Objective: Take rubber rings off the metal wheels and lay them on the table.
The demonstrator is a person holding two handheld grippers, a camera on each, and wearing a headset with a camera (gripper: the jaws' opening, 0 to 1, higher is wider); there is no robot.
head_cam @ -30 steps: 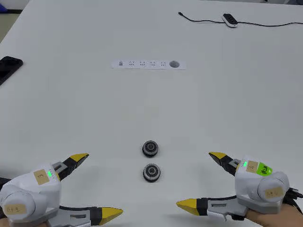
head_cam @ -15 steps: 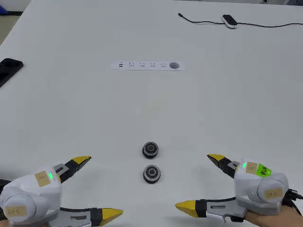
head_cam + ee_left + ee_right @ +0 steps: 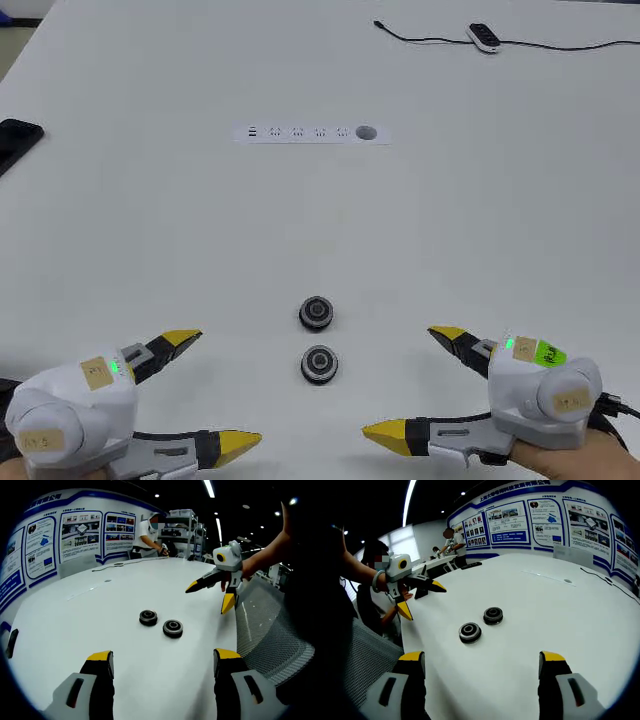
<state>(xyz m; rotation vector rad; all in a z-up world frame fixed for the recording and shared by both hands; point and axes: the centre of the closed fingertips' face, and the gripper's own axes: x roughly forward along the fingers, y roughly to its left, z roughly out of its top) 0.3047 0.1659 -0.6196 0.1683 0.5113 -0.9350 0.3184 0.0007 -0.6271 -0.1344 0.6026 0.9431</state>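
Now both wheels (image 3: 319, 364) lie flat, axles upright, between the wide-open, empty left gripper (image 3: 215, 388) and right gripper (image 3: 408, 382).

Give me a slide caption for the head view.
Open left hand-held gripper and right hand-held gripper flank the near wheel and far wheel on the table.

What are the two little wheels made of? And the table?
The near wheel and far wheel: a dull black outer ring, probably rubber, around a shiny grey hub, probably metal. The table: smooth white top with a faint sheen, maybe laminate; hard to tell.
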